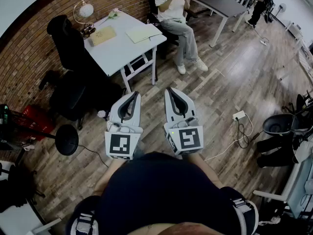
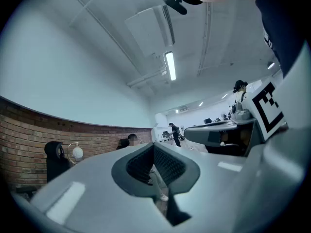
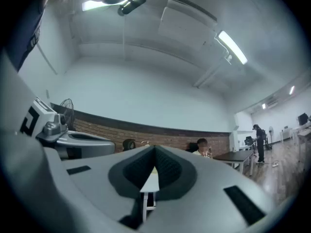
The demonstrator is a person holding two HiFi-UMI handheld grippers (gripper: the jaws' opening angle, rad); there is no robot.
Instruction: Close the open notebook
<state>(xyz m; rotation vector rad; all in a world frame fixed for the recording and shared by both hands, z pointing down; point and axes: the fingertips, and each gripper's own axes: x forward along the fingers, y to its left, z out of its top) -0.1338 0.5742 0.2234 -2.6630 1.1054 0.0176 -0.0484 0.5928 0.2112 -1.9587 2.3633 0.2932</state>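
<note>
The open notebook lies with pale pages up on the white table, far ahead of me in the head view. My left gripper and right gripper are held side by side over the wooden floor, well short of the table, both pointing toward it. Each one's jaws are shut with nothing between them. In the left gripper view the left gripper has its dark pads meeting at the tip. In the right gripper view the right gripper is likewise shut, and a strip of the white table shows below its tips.
A tan book and a round lamp also sit on the white table. A black office chair stands at its left. A seated person is at its right. A power strip with cable lies on the floor to the right.
</note>
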